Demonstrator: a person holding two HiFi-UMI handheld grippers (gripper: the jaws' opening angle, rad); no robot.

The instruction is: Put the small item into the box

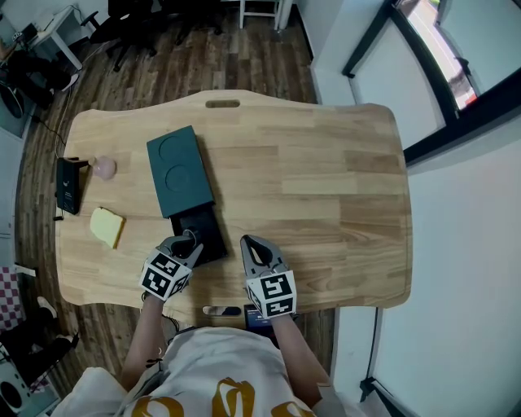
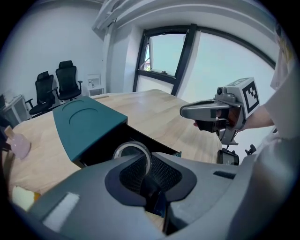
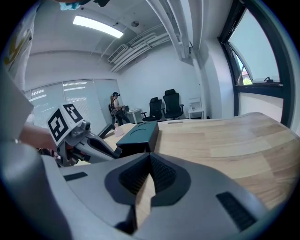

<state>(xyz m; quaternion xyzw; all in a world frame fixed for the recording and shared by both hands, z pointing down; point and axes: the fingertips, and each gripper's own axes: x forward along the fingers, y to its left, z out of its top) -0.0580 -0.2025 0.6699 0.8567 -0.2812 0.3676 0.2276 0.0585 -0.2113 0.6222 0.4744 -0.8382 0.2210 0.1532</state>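
Note:
A dark teal box (image 1: 179,169) lies on the wooden table (image 1: 326,187), its black inner tray (image 1: 207,234) slid out toward me. My left gripper (image 1: 187,242) hovers over that tray, shut on a small round silver-rimmed item (image 2: 133,157). The left gripper view shows the item pinched upright in my left gripper (image 2: 145,173), with the box sleeve (image 2: 86,123) and the open tray (image 2: 110,147) just beyond. My right gripper (image 1: 252,244) rests right of the tray, jaws together and holding nothing. In the right gripper view, my right gripper (image 3: 149,180) faces the box (image 3: 140,132).
A yellow pad (image 1: 107,226), a pink object (image 1: 104,168) and a black device (image 1: 68,185) lie at the table's left end. A small dark object (image 1: 221,310) sits at the near edge. Office chairs (image 1: 130,24) stand beyond the far side.

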